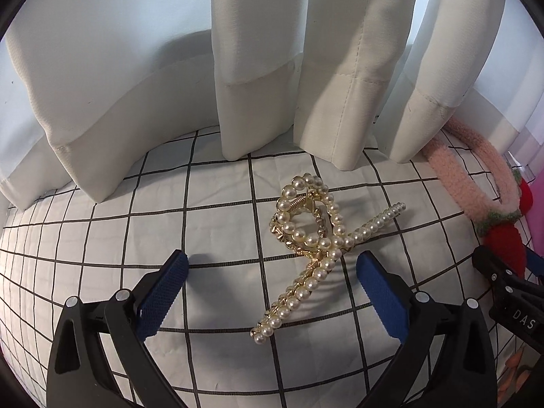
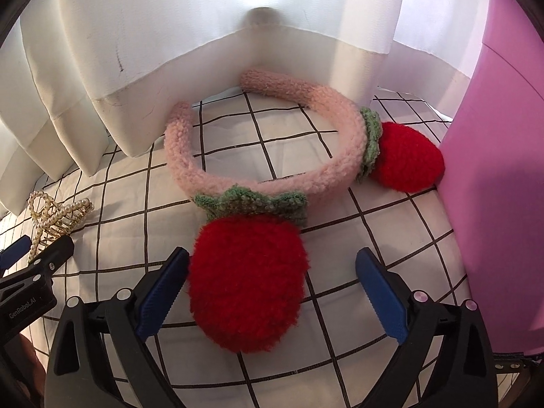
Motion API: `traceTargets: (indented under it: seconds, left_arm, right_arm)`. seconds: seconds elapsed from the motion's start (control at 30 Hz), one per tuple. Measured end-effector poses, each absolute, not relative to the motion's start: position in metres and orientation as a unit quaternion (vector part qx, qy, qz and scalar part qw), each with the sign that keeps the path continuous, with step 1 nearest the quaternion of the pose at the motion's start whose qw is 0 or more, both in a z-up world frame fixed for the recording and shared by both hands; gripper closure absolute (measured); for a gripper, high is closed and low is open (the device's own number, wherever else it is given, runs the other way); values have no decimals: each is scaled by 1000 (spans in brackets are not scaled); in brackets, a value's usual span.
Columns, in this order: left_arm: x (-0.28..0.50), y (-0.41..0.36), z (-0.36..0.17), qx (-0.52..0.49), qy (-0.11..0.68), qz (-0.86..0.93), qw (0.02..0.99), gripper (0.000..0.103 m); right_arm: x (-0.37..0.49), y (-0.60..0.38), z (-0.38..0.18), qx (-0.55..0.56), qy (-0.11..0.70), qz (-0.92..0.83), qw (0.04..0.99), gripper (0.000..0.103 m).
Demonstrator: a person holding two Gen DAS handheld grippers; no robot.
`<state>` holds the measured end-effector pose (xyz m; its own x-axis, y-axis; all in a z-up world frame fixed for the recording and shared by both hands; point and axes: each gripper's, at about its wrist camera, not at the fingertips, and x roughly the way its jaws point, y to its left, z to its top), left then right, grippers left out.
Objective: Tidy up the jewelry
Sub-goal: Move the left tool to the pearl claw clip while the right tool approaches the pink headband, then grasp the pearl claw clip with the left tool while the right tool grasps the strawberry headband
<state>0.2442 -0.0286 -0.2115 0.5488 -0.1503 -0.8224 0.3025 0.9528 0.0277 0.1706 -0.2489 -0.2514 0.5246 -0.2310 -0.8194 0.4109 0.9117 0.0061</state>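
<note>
White curtains hang behind a grid-patterned cloth; a pink container stands at the right, its contents hidden. Left gripper jaws gape around the pearl hair claw, untouched. Right gripper jaws straddle a red strawberry on the pink headband, unclamped.

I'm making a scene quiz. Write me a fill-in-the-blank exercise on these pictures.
1. The hair clip is covered in ____.
2. The pink headband carries two red knitted ____.
3. Both the left tool and the right tool are ____, gripping nothing.
4. The cloth under everything has a black ____ pattern.

Missing words: pearls; strawberries; open; grid
</note>
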Motion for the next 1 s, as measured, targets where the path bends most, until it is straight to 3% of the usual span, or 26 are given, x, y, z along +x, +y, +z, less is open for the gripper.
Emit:
traceTargets:
  seconds: [0.43, 0.5, 0.53, 0.57, 0.6, 0.63, 0.77, 0.87, 1.0]
  left_arm:
    - [246, -33, -212, 76, 456, -118, 879, 7]
    - [241, -34, -207, 77, 455, -123, 879, 16]
    - [238, -35, -206, 79, 453, -128, 879, 20]
    - [235, -36, -205, 81, 452, -134, 878, 28]
    - [232, -37, -203, 81, 451, -139, 878, 38]
    - [230, -38, -202, 80, 450, -145, 878, 43]
    - [225, -35, -199, 77, 451, -151, 876, 85]
    - [222, -32, -199, 69, 458, -152, 873, 93]
    - [216, -23, -196, 47, 471, -154, 868, 94]
  right_arm:
    - [175, -253, -261, 85, 439, -170, 878, 9]
    - [178, -253, -261, 83, 438, -162, 881, 12]
    - [180, -252, -258, 79, 433, -161, 883, 24]
    - [182, -247, -255, 75, 427, -160, 887, 49]
    - [182, -245, -254, 72, 427, -156, 888, 59]
    - [183, -244, -254, 72, 430, -156, 886, 60]
    - [180, -249, -253, 99, 426, -141, 888, 64]
    - [176, -254, -253, 130, 424, -127, 887, 65]
    - [163, -257, -252, 165, 418, -105, 887, 65]
